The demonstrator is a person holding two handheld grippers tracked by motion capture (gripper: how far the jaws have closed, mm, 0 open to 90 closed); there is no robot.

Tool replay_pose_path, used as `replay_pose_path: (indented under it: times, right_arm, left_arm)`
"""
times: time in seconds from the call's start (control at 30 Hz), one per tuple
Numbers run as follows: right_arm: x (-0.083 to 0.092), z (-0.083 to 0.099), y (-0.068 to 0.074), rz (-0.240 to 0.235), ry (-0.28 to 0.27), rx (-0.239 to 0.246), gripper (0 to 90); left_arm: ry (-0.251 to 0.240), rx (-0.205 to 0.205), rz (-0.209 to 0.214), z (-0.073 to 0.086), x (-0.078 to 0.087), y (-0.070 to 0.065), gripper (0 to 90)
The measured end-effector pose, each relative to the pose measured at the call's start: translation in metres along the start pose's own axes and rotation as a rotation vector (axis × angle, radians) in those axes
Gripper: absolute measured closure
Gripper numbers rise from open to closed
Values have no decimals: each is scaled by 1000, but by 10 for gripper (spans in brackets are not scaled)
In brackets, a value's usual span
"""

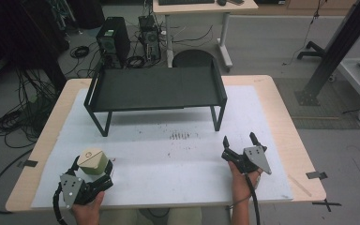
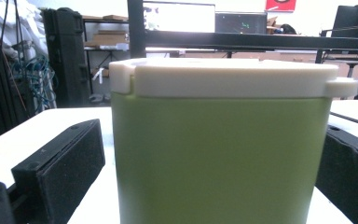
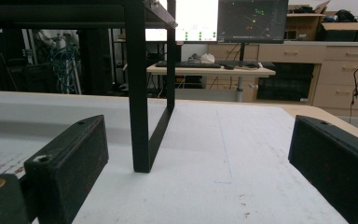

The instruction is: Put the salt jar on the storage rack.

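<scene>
A green tub with a cream lid stands on the white mat at the front left. My left gripper sits open around it, one jaw on each side. In the left gripper view the tub stands upright and very close; a narrow gap shows beside the left finger, while the right finger lies at the tub's edge. My right gripper rests open at the front right, nothing between its jaws.
A low black metal shelf on legs stands across the back of the mat; one leg rises just ahead of the right gripper. Dark smudges mark the mat's middle. Computers and cables lie on the floor beyond.
</scene>
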State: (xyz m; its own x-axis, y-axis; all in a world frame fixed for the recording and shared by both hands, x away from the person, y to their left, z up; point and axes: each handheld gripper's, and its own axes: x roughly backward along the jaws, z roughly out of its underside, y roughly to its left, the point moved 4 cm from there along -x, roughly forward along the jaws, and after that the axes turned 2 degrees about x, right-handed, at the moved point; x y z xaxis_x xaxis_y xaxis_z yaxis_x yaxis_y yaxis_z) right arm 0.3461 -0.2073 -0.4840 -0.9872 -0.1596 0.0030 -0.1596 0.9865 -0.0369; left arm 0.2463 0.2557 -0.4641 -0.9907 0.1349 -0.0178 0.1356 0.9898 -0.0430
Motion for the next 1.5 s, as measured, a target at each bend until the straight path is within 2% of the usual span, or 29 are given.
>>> replay_pose_path:
  times: [0.57,0.93,1.13,1.17,1.2,1.23,1.37,1.5]
  right_arm:
    - [0,0,0,0,-1,0,50]
    - [0,0,0,0,-1,-1,52]
    - [0,0,0,0,-2,-2,52]
    - [0,0,0,0,-2,-1,52]
    - [0,0,0,0,-1,-2,52]
    - [0,0,0,0,-1,-2,52]
    - [0,0,0,0,-2,-2,52]
    - [0,0,0,0,-1,-4,52]
  left_arm:
    - [0,0,0,0,0,0,14]
    - [0,0,1,0,0,0,50]
    - [0,0,1,0,0,0,93]
    - [1,0,1,0,0,0,109]
    - [2,0,2,0,0,0,163]
    - [3,0,2,0,0,0,163]
    - [7,2,0,0,-1,0,273]
    - [8,1,0,0,0,0,290]
